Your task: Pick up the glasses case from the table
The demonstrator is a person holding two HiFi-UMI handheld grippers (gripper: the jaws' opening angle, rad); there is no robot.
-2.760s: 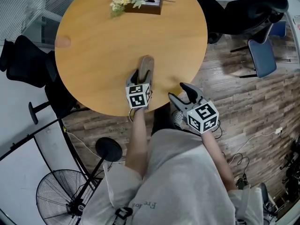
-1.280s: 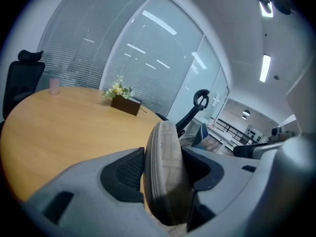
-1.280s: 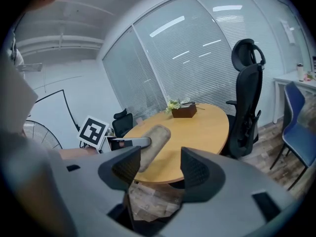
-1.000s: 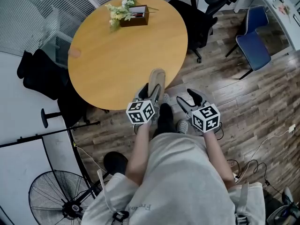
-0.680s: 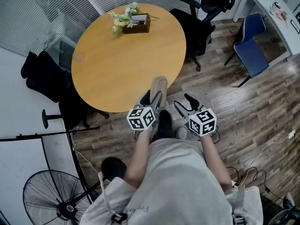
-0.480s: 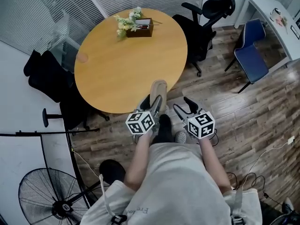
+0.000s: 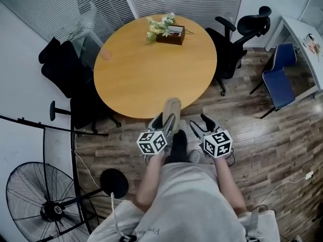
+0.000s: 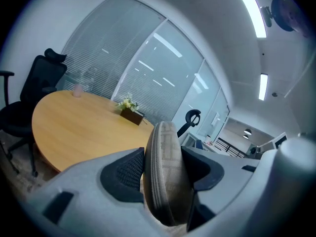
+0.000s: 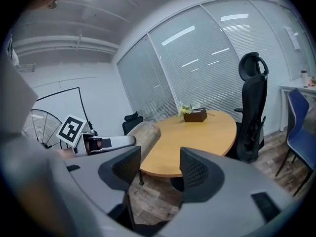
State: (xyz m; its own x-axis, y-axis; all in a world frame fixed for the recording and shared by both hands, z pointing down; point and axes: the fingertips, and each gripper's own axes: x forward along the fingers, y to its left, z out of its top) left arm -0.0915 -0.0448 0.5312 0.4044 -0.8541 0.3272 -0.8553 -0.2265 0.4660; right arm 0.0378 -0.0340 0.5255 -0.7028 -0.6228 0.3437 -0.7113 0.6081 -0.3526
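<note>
The tan fabric glasses case (image 7: pixel 172 107) stands on edge between the jaws of my left gripper (image 7: pixel 165 119), which is shut on it; both jaws press its sides in the left gripper view, where the glasses case (image 8: pixel 165 169) fills the gap. It is held in the air just off the near edge of the round wooden table (image 7: pixel 141 69). My right gripper (image 7: pixel 201 123) is beside it on the right, open, with only floor between its fingers (image 9: pixel 120 169). From the right gripper view the glasses case (image 9: pixel 145 135) and the left gripper show at the left.
A flower box (image 7: pixel 169 33) sits at the table's far edge. Black office chairs (image 7: pixel 63 67) stand at the left and at the right (image 7: pixel 242 32), a blue chair (image 7: pixel 280 82) further right. A floor fan (image 7: pixel 38 200) and stand are at lower left.
The person has stepped back from the table with both grippers. The case, on the table 2.8 seconds ago, is now lifted and held off the table's near edge.
</note>
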